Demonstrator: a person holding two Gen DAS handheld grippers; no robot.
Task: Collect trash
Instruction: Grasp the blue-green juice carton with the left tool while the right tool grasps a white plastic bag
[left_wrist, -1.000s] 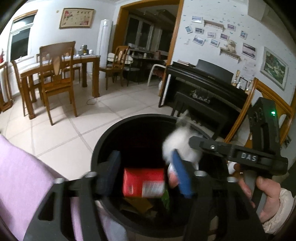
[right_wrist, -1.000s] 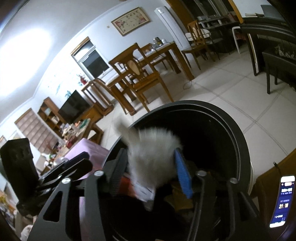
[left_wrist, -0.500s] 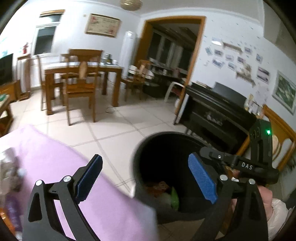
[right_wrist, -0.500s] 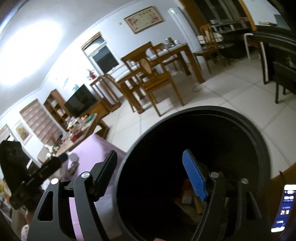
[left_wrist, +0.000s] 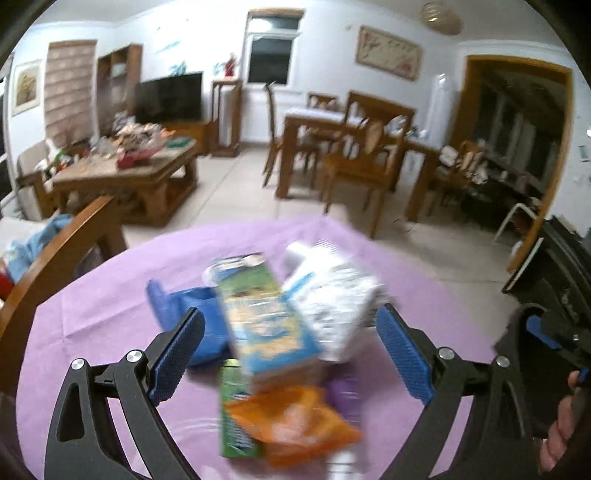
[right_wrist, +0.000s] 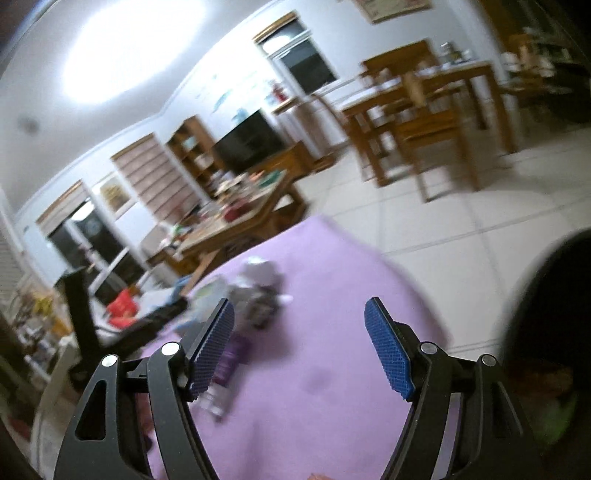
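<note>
Trash (left_wrist: 280, 332) lies in a pile on the purple counter (left_wrist: 103, 317). Left claw (left_wrist: 291, 354) hangs wide and empty over the pile, right claw (right_wrist: 301, 347) wide and empty beside it

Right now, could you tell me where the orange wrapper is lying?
In the left wrist view the orange wrapper lies low and central on the purple tablecloth, overlapping a green box, just below the blue-and-green carton.
</note>
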